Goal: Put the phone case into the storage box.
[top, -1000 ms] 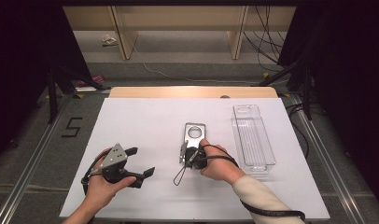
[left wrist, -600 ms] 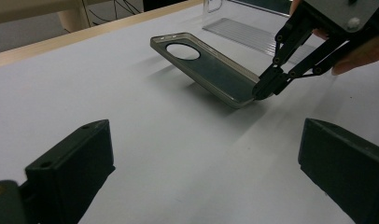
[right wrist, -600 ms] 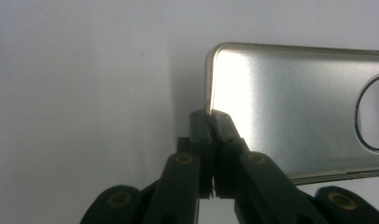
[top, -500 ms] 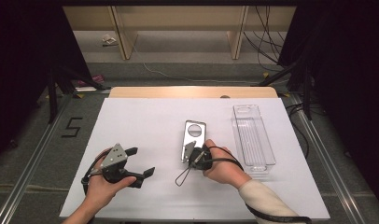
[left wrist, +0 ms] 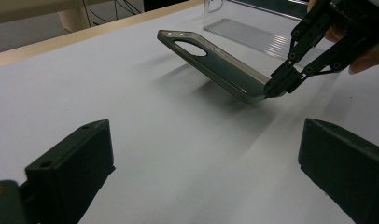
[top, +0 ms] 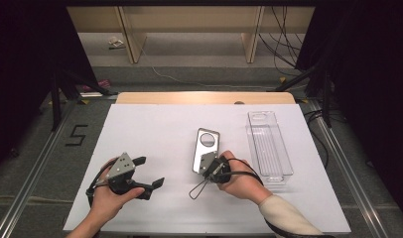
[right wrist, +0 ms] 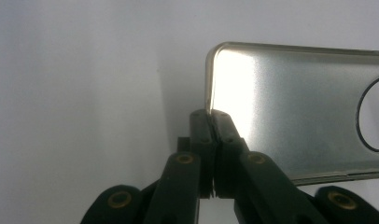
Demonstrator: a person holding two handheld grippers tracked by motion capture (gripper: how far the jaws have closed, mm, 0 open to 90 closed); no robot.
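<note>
White table | one phone case – right hand-held gripper clamped on it | one clear tray | left hand-held gripper – apart

Bright table, dark surroundings, soft shadows, glare on metal, close views blurred

- Phone case: brushed, metallic-looking surface with a satin sheen; bright glare is seen near the pinched corner.
- Right gripper: jaws of matt black plastic, fastened with brass-coloured rivets.
- Left gripper: matt black plastic, topped with a dull grey plate.
- Tray: clear, glossy plastic with a ribbed floor.
- Table: smooth, matt white top; a pale wood-like edge is seen at the far side.
</note>
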